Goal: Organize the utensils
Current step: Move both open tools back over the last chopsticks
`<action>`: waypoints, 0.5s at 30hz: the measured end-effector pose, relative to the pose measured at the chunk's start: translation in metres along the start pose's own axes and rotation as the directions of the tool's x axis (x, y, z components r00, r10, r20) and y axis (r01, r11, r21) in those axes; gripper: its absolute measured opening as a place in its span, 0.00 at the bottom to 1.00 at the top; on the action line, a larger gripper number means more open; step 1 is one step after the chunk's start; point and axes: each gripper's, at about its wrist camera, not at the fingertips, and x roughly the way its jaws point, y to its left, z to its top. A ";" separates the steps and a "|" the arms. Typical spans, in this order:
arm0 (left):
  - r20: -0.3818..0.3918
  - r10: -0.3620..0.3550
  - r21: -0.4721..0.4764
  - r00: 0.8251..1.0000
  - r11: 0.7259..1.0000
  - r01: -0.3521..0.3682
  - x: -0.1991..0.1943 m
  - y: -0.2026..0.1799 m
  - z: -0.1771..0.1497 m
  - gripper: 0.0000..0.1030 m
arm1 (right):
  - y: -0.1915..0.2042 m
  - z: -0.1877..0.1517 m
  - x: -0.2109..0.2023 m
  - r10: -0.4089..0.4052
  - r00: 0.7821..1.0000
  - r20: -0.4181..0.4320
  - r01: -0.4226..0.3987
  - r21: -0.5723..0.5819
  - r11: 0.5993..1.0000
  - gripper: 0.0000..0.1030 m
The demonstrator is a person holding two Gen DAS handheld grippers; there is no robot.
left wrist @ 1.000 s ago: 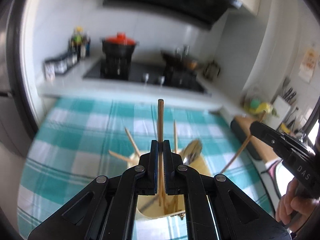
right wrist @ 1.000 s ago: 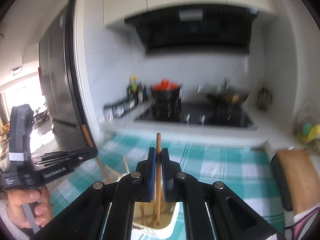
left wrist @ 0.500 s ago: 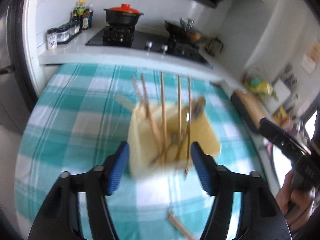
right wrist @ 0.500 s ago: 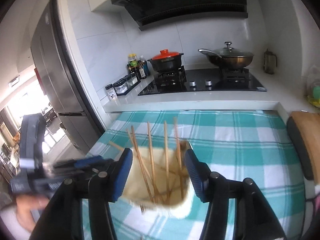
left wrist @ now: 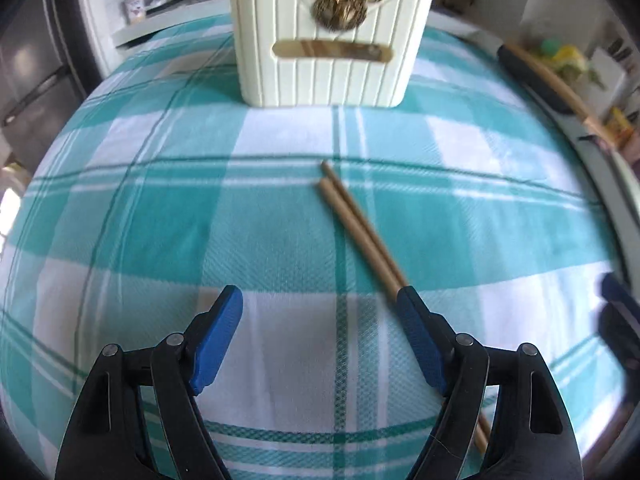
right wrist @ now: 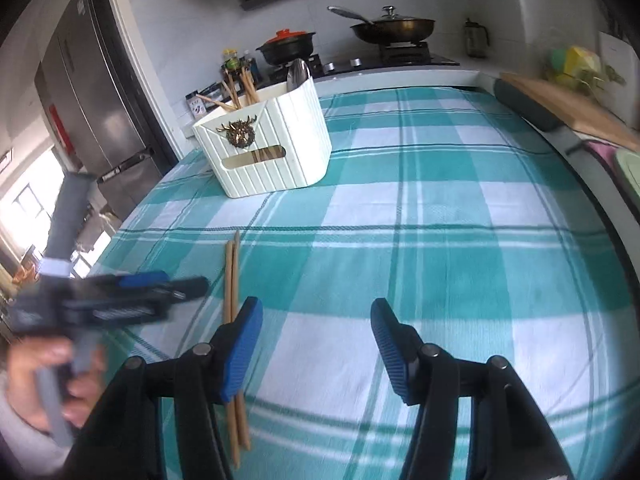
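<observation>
Both claws, left claw [left wrist: 320, 304] & right claw [right wrist: 316, 316], are spread wide, just opened, nothing gripped. Chopstick pair [left wrist: 360, 228] is seen mid-frame on checked counter [left wrist: 160, 220], below the utensil caddy [left wrist: 328, 48]. Next: pair to be straddled, pinched, dropped in caddy.

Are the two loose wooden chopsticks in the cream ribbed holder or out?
Out: the two wooden chopsticks lie flat on the checked cloth, apart from the cream ribbed holder.

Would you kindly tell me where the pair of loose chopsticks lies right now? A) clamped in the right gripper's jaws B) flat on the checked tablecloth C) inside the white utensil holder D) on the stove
B: the loose chopsticks lie side by side on the checked tablecloth, in front of the white utensil holder, with no jaws closed on them.
</observation>
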 end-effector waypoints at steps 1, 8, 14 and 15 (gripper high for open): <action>0.039 0.007 -0.022 0.999 1.000 -0.006 -0.003 0.001 -0.004 0.82 | 0.000 -0.003 -0.007 -0.003 1.000 0.015 0.003 -0.006 1.000 0.56; 0.107 0.110 -0.052 0.988 0.993 -0.105 -0.005 0.001 -0.013 0.95 | 0.007 -0.008 -0.024 -0.038 0.997 0.067 0.042 -0.069 0.997 0.56; 0.073 0.059 -0.105 0.996 0.993 -0.051 0.003 -0.001 -0.004 0.95 | 0.001 -0.021 -0.013 -0.026 0.999 0.037 0.027 -0.038 0.999 0.56; 0.069 0.055 -0.109 0.996 0.993 -0.047 0.003 -0.002 -0.003 0.95 | 0.000 -0.023 -0.012 -0.023 0.999 0.036 0.024 -0.029 0.999 0.56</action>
